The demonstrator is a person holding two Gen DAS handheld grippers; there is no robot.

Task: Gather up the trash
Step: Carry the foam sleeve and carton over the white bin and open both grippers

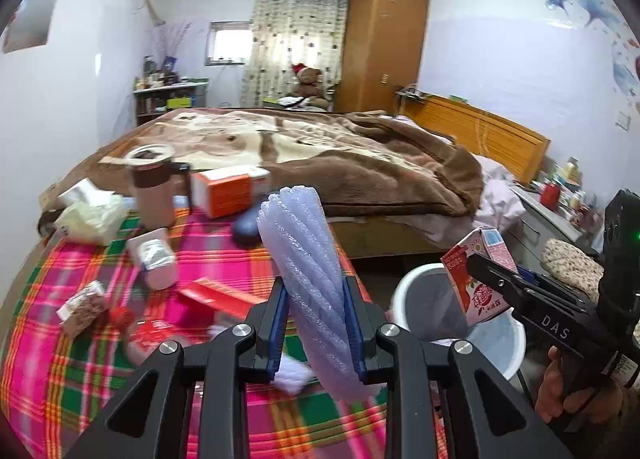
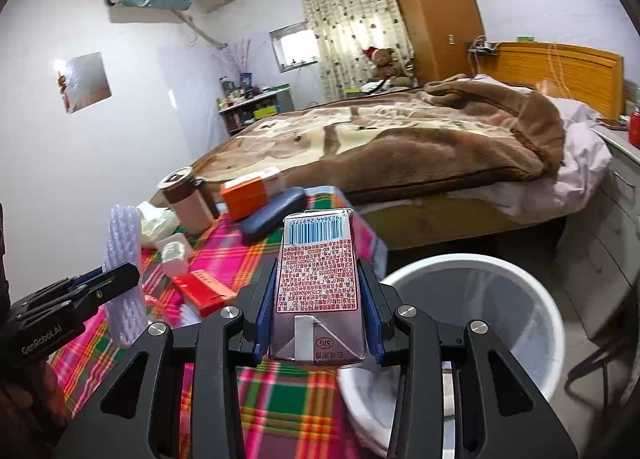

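Note:
My left gripper (image 1: 316,323) is shut on a pale purple foam net sleeve (image 1: 304,259), held upright above the plaid tablecloth (image 1: 80,359). It also shows in the right wrist view (image 2: 124,271). My right gripper (image 2: 318,311) is shut on a pink drink carton (image 2: 318,279), held near the rim of the white trash bin (image 2: 520,299). In the left wrist view the carton (image 1: 476,279) hangs over the bin (image 1: 416,291).
On the table lie a brown mug (image 1: 150,191), an orange box (image 1: 226,191), a red box (image 1: 216,295), a white pack (image 1: 154,259), tissue (image 1: 90,215), a snack pack (image 1: 82,307) and a dark blue case (image 2: 274,215). A bed (image 1: 320,155) stands behind.

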